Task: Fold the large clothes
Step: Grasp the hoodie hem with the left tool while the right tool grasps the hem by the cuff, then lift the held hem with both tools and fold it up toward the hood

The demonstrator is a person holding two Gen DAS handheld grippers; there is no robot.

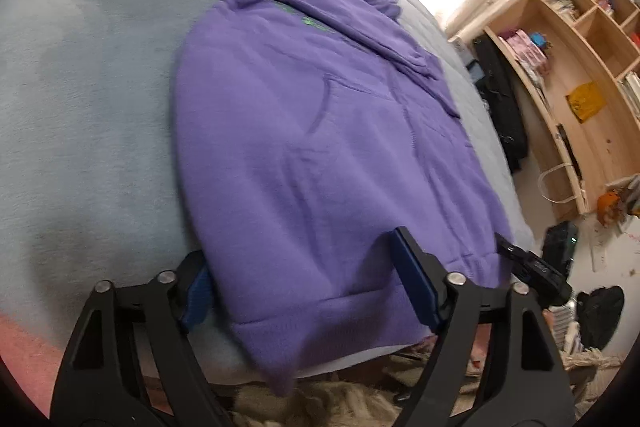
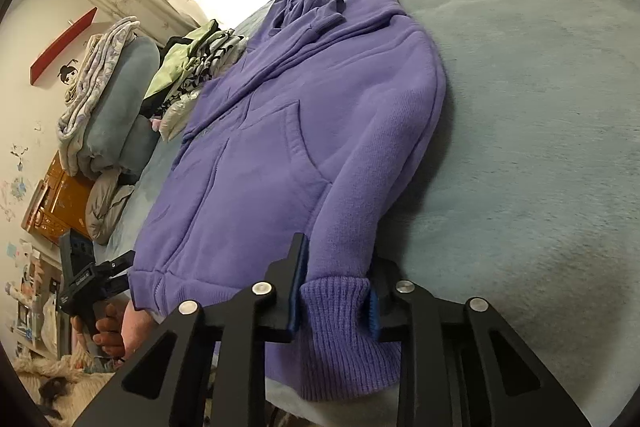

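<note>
Right tongs (image 2: pixel 334 297) pinch the hoodie (image 2: pixel 280 163) by its ribbed hem only; left tongs (image 1: pixel 304 279) gape, straddling the opposite hem corner, gripping nothing. Lifting now risks a lopsided fold; the thick hem could slip.

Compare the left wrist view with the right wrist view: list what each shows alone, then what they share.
Left wrist only: the wooden bookshelf and the left tool straddling the hoodie's hem, not closed on it. Right wrist only: the stacked bedding, the red wall shelf, and the right tool shut on the ribbed hem corner. Both: the purple hoodie on the blue-grey blanket.
</note>
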